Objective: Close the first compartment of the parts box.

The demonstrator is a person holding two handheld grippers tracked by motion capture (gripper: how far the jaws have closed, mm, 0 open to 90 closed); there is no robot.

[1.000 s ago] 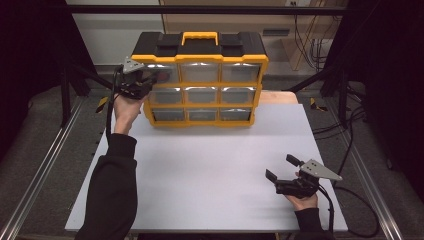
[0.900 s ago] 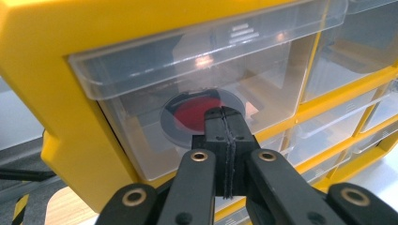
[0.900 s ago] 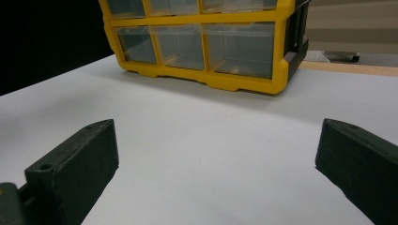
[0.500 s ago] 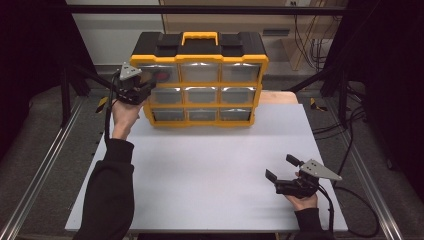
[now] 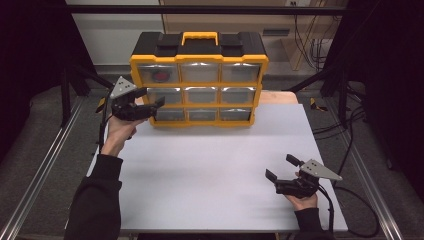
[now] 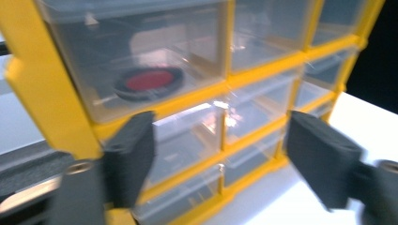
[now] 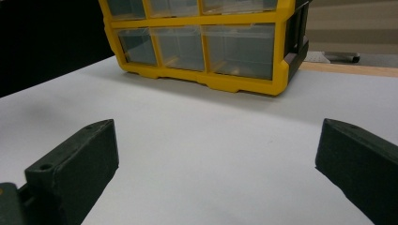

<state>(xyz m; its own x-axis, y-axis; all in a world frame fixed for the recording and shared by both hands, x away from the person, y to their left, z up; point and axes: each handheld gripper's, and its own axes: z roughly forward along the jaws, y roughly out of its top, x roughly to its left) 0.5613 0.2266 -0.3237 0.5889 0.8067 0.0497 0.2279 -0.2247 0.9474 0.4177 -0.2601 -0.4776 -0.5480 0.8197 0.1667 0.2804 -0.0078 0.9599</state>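
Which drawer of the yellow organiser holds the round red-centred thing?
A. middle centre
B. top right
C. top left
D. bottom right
C: through the clear front of the top-left drawer of the organiser, the red-centred disc lies just above the open left gripper.

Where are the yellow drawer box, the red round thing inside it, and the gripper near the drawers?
yellow drawer box [image 5: 199,61], high view, on its yellow front frame.
red round thing [image 6: 149,80], left gripper view, on its red centre, in the top left drawer.
left gripper [image 5: 150,106], high view, between its open fingertips.
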